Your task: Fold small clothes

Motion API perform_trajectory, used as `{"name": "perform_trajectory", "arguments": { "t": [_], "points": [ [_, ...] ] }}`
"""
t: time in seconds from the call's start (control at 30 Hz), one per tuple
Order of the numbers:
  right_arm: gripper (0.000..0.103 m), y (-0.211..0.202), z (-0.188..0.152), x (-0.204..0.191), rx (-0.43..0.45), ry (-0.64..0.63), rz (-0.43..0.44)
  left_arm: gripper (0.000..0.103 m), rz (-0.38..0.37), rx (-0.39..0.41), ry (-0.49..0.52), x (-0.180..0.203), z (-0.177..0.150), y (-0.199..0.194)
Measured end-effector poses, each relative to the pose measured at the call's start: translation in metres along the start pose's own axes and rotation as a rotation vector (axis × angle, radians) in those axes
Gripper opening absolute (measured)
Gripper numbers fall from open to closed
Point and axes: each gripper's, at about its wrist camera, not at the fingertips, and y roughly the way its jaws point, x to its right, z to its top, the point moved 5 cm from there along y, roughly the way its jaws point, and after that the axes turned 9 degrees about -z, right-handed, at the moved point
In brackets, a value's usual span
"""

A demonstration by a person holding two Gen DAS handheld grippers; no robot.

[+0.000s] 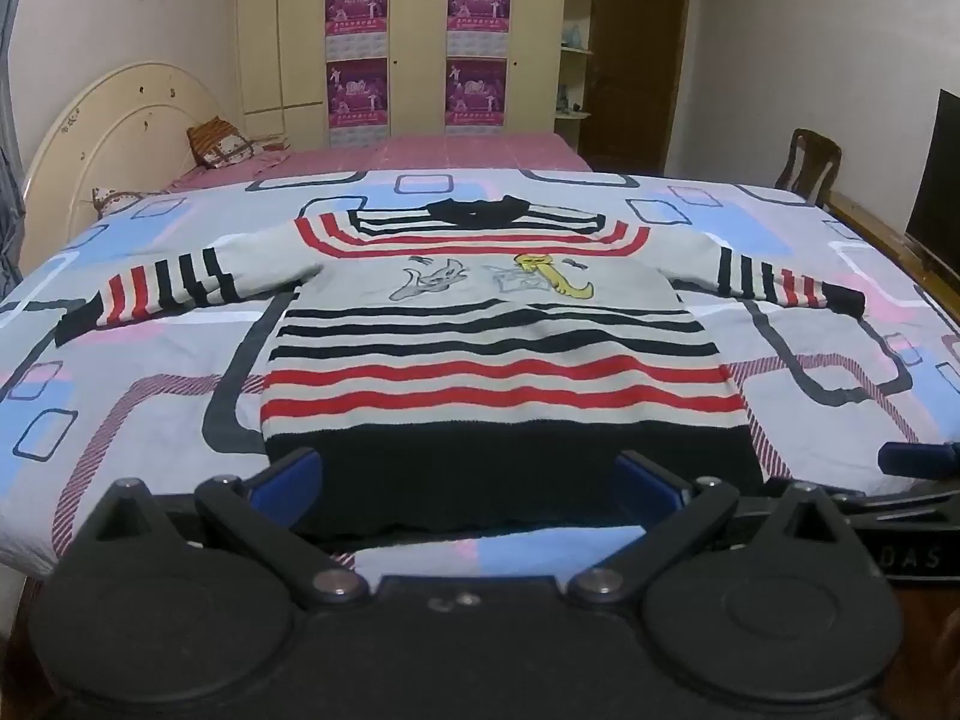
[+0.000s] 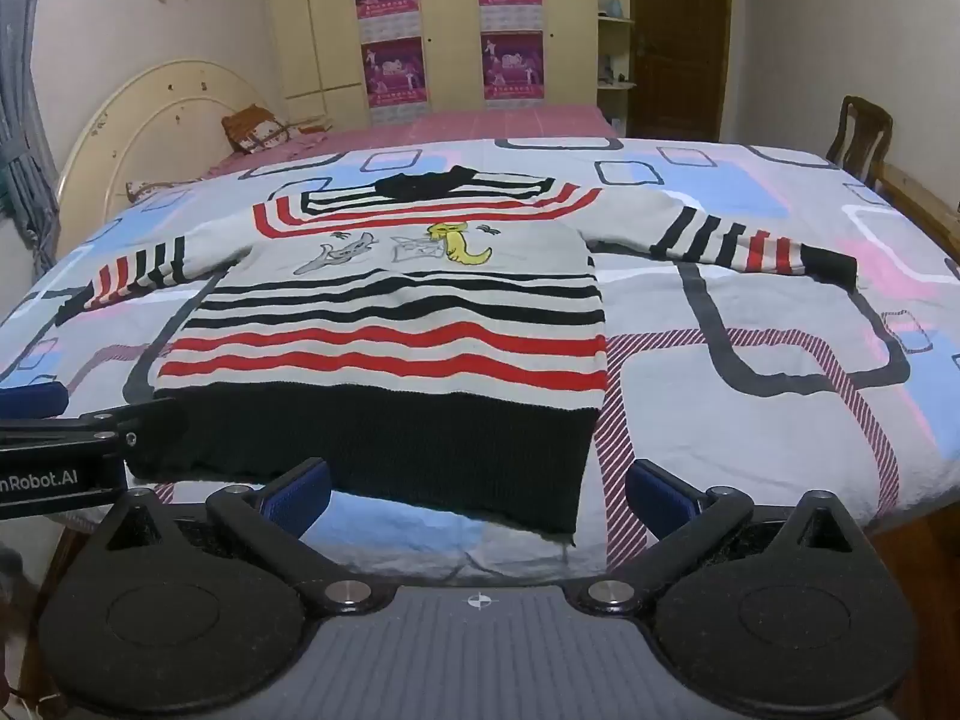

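We see the left gripper (image 1: 468,480) built of matte black plastic: two round disc housings with shallow circular recesses, angled linkage arms pinned with silver bolts, triangular cut-outs above each disc, and blue ribbed pads (image 1: 303,471) lining the fingers. The right gripper (image 2: 477,489) has the same black discs, silver pivots and blue pads (image 2: 657,489), but its central plate is grey and ribbed, with a small white crosshair mark. From the right wrist view, we read white lettering ending in "nRobot.AI" on the side of the left gripper's black body.
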Motion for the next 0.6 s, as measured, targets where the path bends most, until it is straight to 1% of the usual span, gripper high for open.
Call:
{"name": "perform_trajectory", "arguments": {
  "t": [0.6],
  "points": [
    [0.103, -0.0014, 0.0037, -0.0017, 0.006, -0.001, 0.001, 0.103, 0.003, 0.006, 0.002, -0.0024, -0.0013, -0.0008]
  ]
}}
